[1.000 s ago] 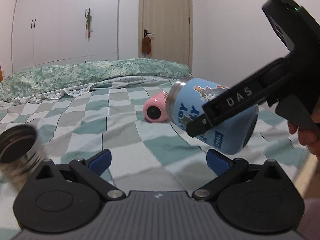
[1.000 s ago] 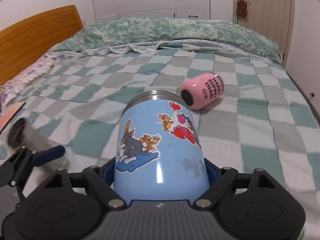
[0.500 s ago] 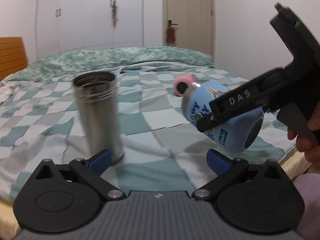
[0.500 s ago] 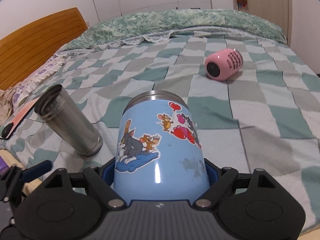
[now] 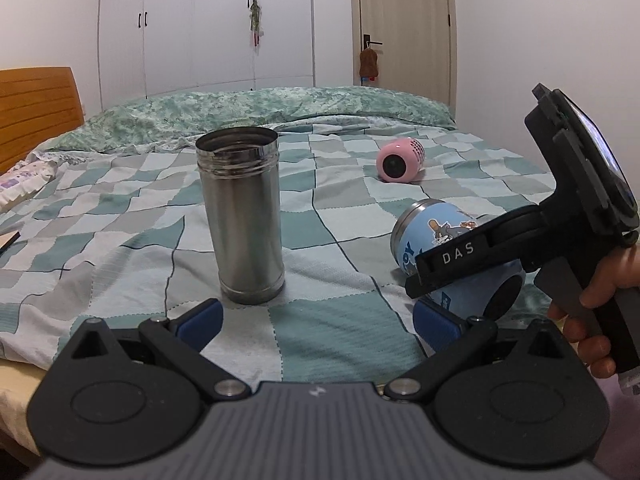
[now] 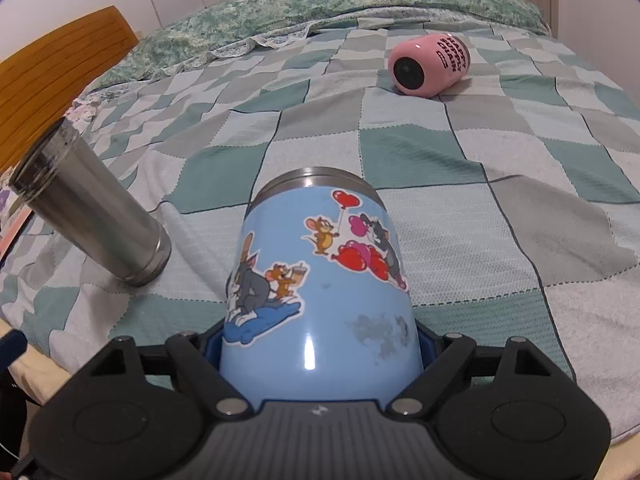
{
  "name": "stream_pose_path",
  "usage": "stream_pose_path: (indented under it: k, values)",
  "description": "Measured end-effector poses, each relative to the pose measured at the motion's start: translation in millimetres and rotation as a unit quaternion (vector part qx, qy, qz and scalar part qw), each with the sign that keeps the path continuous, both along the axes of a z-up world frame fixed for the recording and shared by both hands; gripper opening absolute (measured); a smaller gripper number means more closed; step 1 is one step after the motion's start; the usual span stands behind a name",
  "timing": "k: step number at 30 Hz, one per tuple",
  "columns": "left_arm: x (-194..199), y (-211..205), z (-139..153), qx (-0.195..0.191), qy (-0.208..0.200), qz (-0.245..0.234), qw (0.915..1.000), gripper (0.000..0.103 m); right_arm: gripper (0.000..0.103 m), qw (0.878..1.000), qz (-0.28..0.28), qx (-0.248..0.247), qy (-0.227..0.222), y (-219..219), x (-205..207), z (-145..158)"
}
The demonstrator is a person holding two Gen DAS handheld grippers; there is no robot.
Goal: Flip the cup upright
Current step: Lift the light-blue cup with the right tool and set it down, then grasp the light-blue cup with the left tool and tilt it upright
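Left wrist view: the left gripper (image 5: 316,316) has its fingers spread wide, holding nothing, before an upright steel cup (image 5: 242,216) on the bed (image 5: 120,240). Right wrist view: the right gripper (image 6: 318,350) fingers clamp the tilted blue cup (image 6: 320,292) at its base, rim pointing away.

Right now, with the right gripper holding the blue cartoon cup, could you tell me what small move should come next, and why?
Probably rotate the right gripper so the blue cup turns mouth-up, then lower it onto the quilt. The cup is clamped on its side, steel rim pointing forward, while the steel tumbler already stands upright.
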State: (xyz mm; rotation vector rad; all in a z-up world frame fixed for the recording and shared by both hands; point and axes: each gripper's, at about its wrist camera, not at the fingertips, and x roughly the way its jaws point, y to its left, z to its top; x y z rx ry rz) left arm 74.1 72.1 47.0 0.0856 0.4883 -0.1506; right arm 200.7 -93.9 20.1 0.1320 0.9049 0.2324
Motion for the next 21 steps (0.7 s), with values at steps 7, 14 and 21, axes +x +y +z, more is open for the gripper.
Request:
stream_pose_path:
  k: [7,14,21]
  values:
    - [-6,-6,5,0.005,0.007,-0.001,1.0,0.103,0.103,0.992,0.07,0.031,-0.102,-23,-35,36]
    - [0,-26,10,-0.02,0.016,-0.005,0.9996,0.103,0.103,0.975,0.062,0.016,-0.213,-82,-75,49]
    - [12,-54,11,-0.049,0.051,0.002,0.9975,0.103,0.103,0.97,0.037,0.017,-0.238,-129,-75,28]
